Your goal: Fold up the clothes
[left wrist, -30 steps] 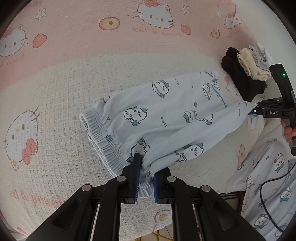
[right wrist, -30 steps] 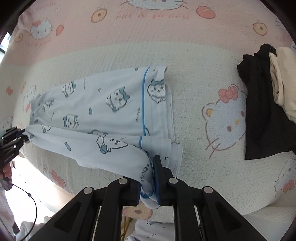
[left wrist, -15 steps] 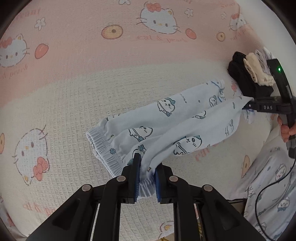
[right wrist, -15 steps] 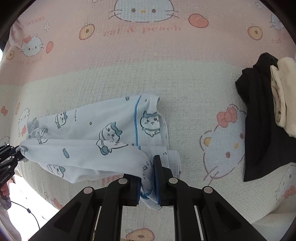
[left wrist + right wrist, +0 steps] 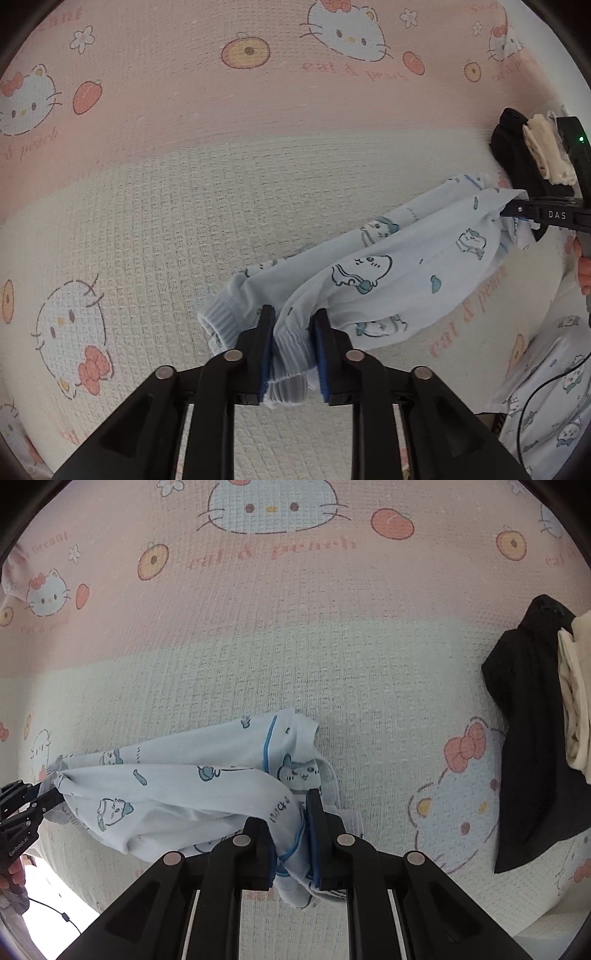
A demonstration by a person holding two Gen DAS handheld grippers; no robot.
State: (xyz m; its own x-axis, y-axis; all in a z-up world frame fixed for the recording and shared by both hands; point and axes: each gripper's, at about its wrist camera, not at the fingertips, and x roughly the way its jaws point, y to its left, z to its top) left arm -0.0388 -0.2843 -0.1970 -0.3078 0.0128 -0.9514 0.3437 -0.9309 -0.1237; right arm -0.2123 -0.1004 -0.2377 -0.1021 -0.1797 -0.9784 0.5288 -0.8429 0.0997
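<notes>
Since these pajama shorts (image 5: pixel 373 280) are thin printed cotton, they'll weigh next to nothing and flop wherever they aren't held – you can see the middle sagging down between the two grips. Right now they're strung up over the bed's Hello Kitty blanket (image 5: pixel 184 206), and whether the far layer touches it I can't tell. The left gripper (image 5: pixel 291 347) has its fingers pinched on the ribbed elastic waistband, and the right gripper (image 5: pixel 291 834) is clamped on the blue-piped leg hem. Good spots imo – the waistband is thick and grippy, the hem is stitched, so neither should slip out. Anything grabbed mid-panel would just bunch. Off to the right a black garment (image 5: pixel 524 738) with a cream one (image 5: pixel 572 716) on top sits well apart from the shorts.
</notes>
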